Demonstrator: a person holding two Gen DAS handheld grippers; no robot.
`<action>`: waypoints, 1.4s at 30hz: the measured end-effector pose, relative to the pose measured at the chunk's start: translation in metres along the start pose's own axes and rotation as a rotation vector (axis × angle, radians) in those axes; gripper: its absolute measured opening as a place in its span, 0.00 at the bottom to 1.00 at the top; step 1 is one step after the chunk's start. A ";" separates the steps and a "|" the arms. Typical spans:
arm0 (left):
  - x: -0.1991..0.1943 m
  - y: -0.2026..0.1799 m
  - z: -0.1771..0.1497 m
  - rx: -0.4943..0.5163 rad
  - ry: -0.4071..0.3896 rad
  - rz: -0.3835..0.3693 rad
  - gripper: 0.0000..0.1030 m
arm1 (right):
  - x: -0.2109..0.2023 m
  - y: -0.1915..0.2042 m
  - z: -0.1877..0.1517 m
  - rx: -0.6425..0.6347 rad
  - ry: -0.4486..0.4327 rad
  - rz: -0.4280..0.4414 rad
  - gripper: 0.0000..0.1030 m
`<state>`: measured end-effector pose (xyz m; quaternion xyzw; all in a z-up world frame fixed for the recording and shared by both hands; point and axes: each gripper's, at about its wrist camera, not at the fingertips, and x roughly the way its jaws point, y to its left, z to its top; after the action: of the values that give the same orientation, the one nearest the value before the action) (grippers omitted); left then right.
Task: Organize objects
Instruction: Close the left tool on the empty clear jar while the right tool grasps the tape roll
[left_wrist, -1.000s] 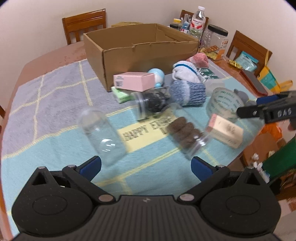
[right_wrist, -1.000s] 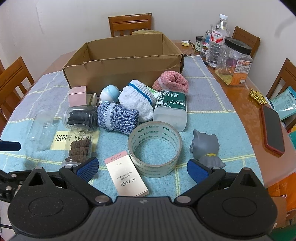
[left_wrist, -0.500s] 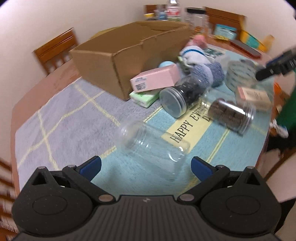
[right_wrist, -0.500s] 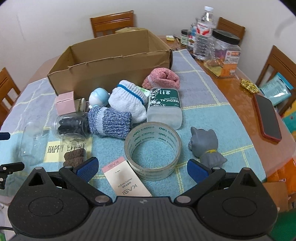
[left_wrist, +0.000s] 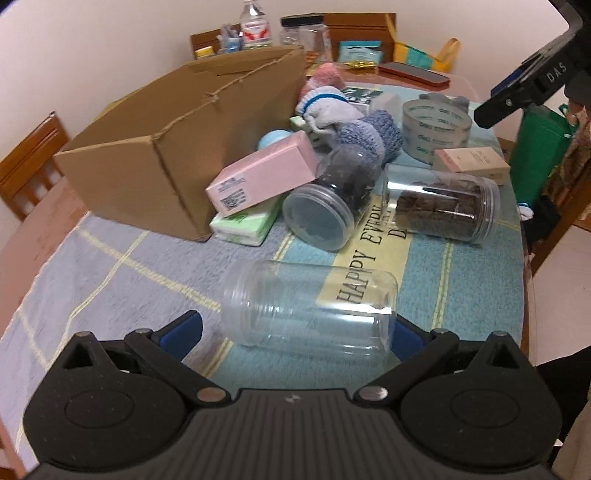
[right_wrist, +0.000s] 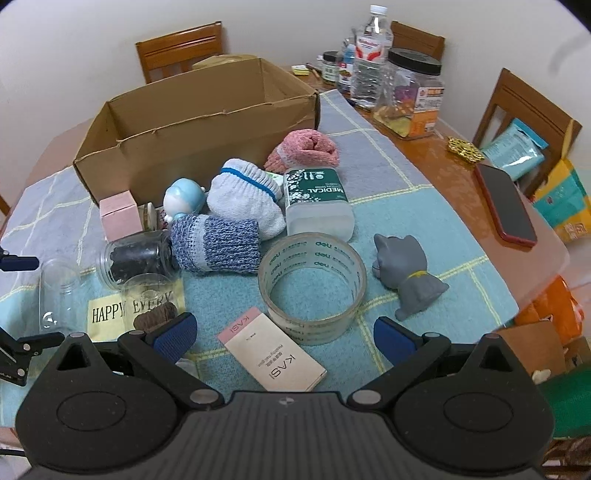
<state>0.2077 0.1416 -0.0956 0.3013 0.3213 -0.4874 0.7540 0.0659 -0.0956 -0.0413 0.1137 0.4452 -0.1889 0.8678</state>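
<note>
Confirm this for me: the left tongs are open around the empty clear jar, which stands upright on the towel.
One detail is wrong. The left tongs are open around the empty clear jar, but the jar lies on its side on the towel, not upright. The left wrist view shows it.

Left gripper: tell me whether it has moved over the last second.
Yes. The left gripper has closed in on the empty clear jar, which now lies between its open fingers, and swung left around the cardboard box.

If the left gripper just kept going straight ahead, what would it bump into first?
Most likely the empty clear jar, lying on its side right between the open left gripper fingers.
</note>
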 end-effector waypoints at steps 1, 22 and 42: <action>0.003 0.001 0.001 -0.002 -0.003 -0.012 0.99 | 0.000 0.001 0.000 0.005 0.000 -0.007 1.00; 0.023 0.001 0.006 -0.153 0.008 -0.044 0.97 | 0.028 -0.010 0.008 0.025 0.029 -0.037 1.00; 0.022 0.000 0.018 -0.244 0.034 -0.014 0.94 | 0.085 -0.020 0.030 -0.044 0.106 0.016 0.85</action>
<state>0.2177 0.1159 -0.1016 0.2133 0.3932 -0.4446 0.7761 0.1243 -0.1435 -0.0938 0.1078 0.4940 -0.1660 0.8467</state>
